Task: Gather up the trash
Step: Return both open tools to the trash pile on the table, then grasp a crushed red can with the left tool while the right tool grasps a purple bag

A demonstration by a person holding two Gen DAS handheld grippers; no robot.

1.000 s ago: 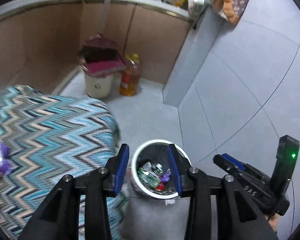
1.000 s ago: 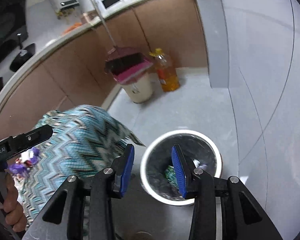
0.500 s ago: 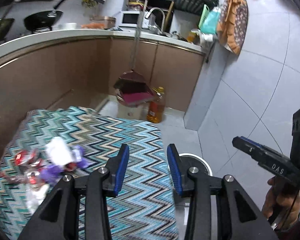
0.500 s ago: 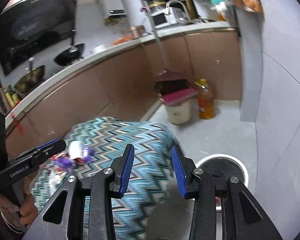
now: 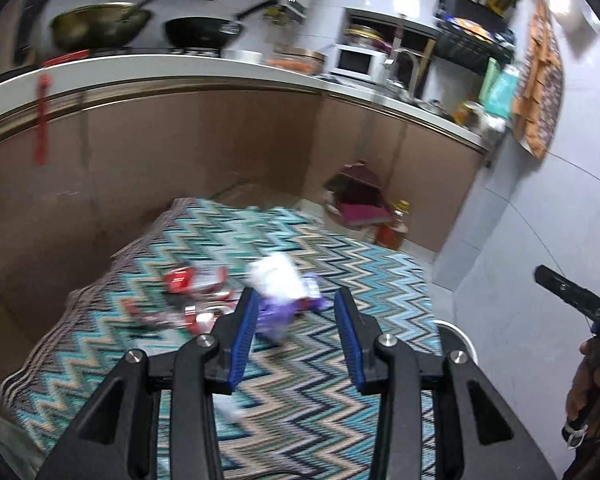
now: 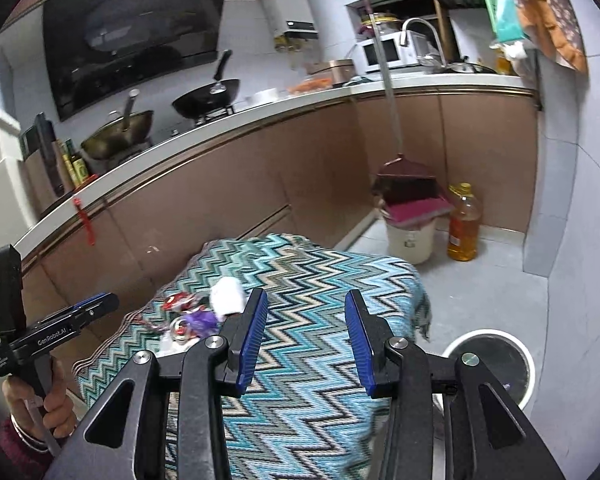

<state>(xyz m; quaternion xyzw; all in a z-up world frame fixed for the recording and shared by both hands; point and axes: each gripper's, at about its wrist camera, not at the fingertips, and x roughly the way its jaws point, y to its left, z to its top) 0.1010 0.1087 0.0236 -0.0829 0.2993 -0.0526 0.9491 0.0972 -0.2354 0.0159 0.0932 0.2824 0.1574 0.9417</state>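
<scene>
Both views ride on hand-held tools and look forward and slightly down along their own blue-padded fingers. The left wrist view, blurred, sits above the near end of the surface in its zigzag cloth, facing the kitchen counter. The right wrist view looks from further right, facing the same counter, and sees the left tongs at its left edge. Both share the wrapper pile, the white-rimmed bin and the broom.
</scene>
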